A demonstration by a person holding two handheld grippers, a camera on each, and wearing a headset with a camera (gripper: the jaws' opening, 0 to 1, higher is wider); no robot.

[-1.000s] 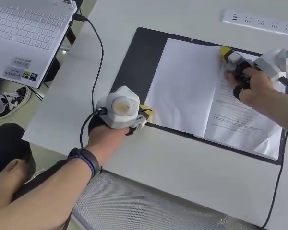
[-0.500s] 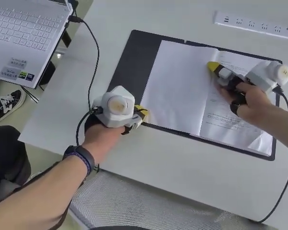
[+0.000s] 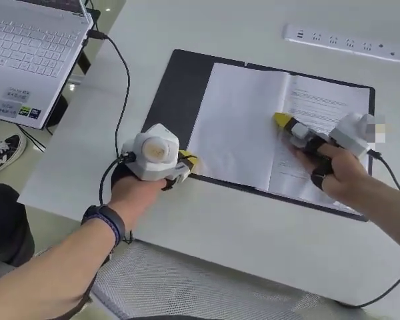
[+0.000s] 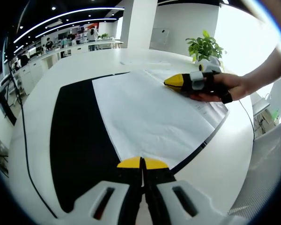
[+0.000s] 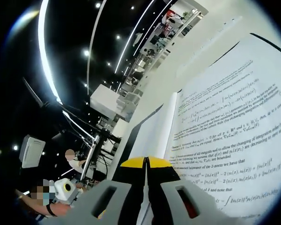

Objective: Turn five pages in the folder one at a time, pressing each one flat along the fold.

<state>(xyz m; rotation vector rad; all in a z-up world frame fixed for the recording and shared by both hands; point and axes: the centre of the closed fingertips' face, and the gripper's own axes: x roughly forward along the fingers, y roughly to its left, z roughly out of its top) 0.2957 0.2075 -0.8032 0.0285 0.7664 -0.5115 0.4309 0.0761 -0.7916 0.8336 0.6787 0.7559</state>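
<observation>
The right gripper (image 3: 283, 121), jaws closed on nothing, lies with its tip at the fold beside the printed page (image 3: 327, 100), apparently touching the paper. The left gripper (image 3: 189, 159), also closed and empty, rests at the near edge of the blank turned page (image 3: 233, 120). The black folder (image 3: 180, 87) lies open on the white table (image 3: 253, 227), with a laptop (image 3: 27, 47) at the far left.
</observation>
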